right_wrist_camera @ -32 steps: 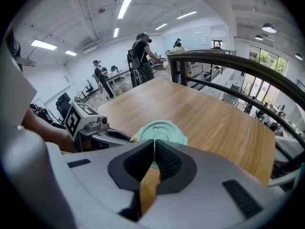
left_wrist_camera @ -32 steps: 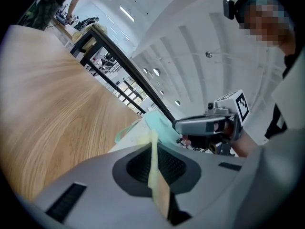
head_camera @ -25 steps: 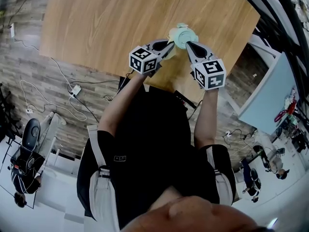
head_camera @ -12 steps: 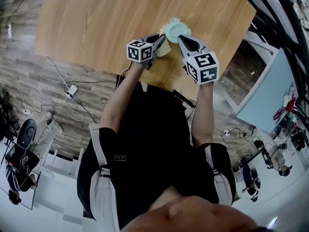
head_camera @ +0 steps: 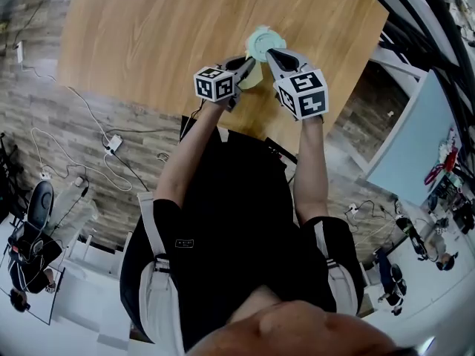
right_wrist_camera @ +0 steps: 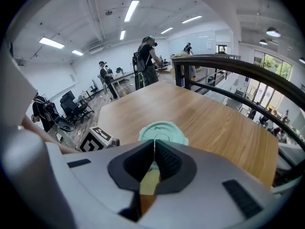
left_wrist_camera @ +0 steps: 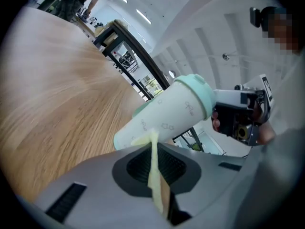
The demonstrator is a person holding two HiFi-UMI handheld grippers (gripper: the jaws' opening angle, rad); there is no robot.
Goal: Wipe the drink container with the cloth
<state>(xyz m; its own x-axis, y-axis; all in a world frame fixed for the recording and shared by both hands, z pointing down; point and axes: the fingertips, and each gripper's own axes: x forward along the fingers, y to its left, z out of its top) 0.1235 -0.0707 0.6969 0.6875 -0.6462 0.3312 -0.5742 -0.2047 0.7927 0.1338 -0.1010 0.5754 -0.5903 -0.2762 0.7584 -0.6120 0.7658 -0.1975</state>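
A pale mint drink container (left_wrist_camera: 164, 116) with a green lid (right_wrist_camera: 163, 131) hangs tilted above the wooden table (head_camera: 163, 28), near its front edge. My right gripper (head_camera: 273, 54) is shut on the container's lid end; in the left gripper view the right gripper (left_wrist_camera: 238, 116) sits at the lid. My left gripper (left_wrist_camera: 153, 147) is shut on a thin yellow cloth (left_wrist_camera: 153, 171), whose free end touches the container's lower side. In the head view the cloth (head_camera: 251, 76) shows just below the lid (head_camera: 261, 44), between both grippers.
The table's front edge runs just under the grippers, with a wood-pattern floor and cables (head_camera: 111, 139) below it. A black railing (right_wrist_camera: 228, 75) borders the table's far side. People (right_wrist_camera: 147, 56) and office chairs (right_wrist_camera: 71, 106) stand far behind.
Both grippers and the container have shifted a little to the left and farther over the table. The right gripper has drawn closer to the left one.
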